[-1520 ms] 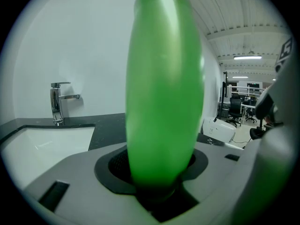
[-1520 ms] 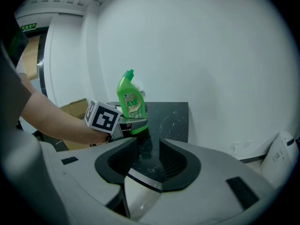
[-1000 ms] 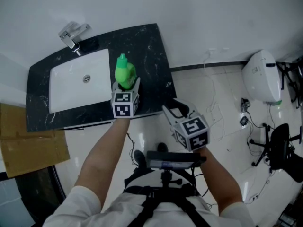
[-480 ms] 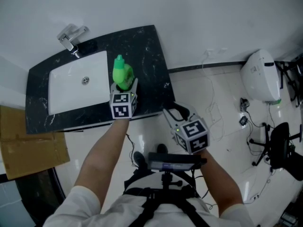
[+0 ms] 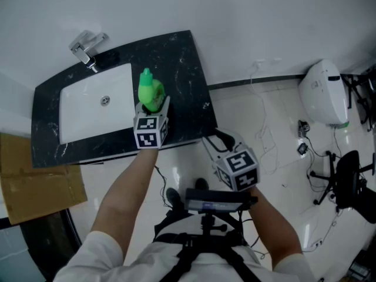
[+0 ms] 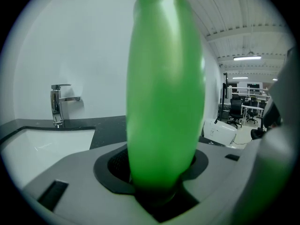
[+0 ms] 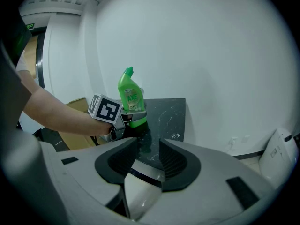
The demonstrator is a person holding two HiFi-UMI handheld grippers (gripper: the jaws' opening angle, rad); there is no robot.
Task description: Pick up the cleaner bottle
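Note:
The green cleaner bottle (image 5: pixel 150 91) stands upright over the black marble countertop (image 5: pixel 189 69), just right of the white sink (image 5: pixel 88 119). My left gripper (image 5: pixel 154 107) is shut on its lower body from the near side. In the left gripper view the bottle (image 6: pixel 164 93) fills the middle between the jaws. The right gripper view shows the bottle (image 7: pixel 130 97) with its label, held by the left gripper (image 7: pixel 129 118). My right gripper (image 5: pixel 218 138) hangs open and holds nothing, off the counter's front right corner, above the floor. Whether the bottle's base touches the counter is hidden.
A chrome faucet (image 5: pixel 88 44) stands at the sink's back left. Flattened cardboard (image 5: pixel 35 181) lies on the floor to the left. At the right are a white appliance (image 5: pixel 323 93), cables and a black office chair (image 5: pixel 346 184). The white wall runs behind the counter.
The left gripper and the bottle have shifted slightly left, toward the sink's edge. The right gripper has barely moved.

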